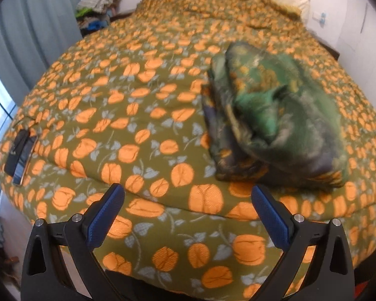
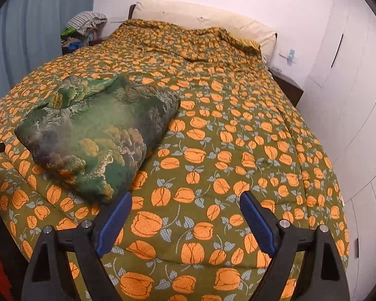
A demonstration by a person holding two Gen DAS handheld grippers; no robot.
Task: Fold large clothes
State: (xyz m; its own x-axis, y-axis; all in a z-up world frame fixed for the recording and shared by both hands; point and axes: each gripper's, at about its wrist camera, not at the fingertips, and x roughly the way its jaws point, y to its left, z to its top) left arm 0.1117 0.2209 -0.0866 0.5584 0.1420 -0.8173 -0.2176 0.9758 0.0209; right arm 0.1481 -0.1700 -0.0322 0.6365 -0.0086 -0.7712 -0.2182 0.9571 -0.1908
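Observation:
A folded green garment (image 1: 273, 115) with a gold and grey landscape print lies in a thick bundle on the bed near its foot. In the right wrist view the same garment (image 2: 95, 135) sits to the left. My left gripper (image 1: 188, 195) hangs open over the bed's foot edge, just short of the bundle and to its left, with nothing between its blue pads. My right gripper (image 2: 185, 203) is open too, to the right of the bundle, empty; its left finger (image 2: 117, 215) is close to the garment's near corner.
The bed is covered by an olive quilt (image 2: 238, 130) with orange flowers. A phone and a dark case (image 1: 21, 155) lie at its left edge. Clothes are piled (image 1: 100, 2) beside the headboard, curtains (image 1: 37, 25) on the left, white cupboards (image 2: 351, 100) on the right.

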